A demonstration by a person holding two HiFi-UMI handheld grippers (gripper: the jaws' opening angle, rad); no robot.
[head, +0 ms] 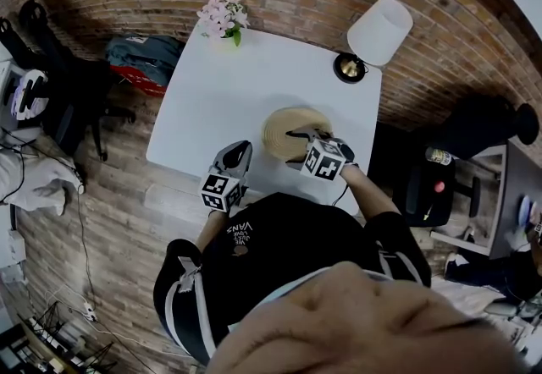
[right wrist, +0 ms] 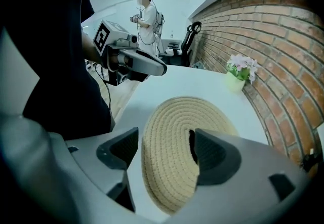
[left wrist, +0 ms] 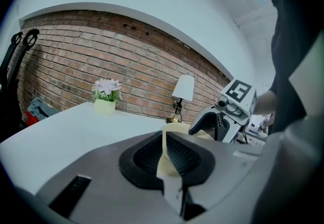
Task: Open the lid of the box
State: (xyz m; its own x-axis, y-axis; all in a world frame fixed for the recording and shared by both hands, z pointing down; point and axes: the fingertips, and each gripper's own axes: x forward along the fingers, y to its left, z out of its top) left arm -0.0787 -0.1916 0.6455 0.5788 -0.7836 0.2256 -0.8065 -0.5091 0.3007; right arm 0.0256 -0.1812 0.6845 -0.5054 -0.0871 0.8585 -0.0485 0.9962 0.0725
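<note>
A round woven rope box (head: 288, 131) stands on the white table (head: 220, 101) near its front right edge. Its coiled lid (right wrist: 177, 126) fills the right gripper view. My right gripper (right wrist: 164, 149) is open, with one pad on each side of the lid's near rim; the left pad stands apart from it. In the head view the right gripper (head: 298, 140) reaches over the box's near right edge. My left gripper (head: 240, 151) hovers just left of the box, shut on nothing. Through its narrow slit (left wrist: 164, 139) a strip of the beige box (left wrist: 176, 127) shows. Whether the lid is lifted off, I cannot tell.
A small pot of pink flowers (head: 223, 21) stands at the table's far edge and a white-shaded lamp (head: 377, 34) at its far right corner. Brick floor surrounds the table. Bags (head: 144, 59) and a black chair (head: 59, 93) are at left. Another person (right wrist: 147, 15) stands far off.
</note>
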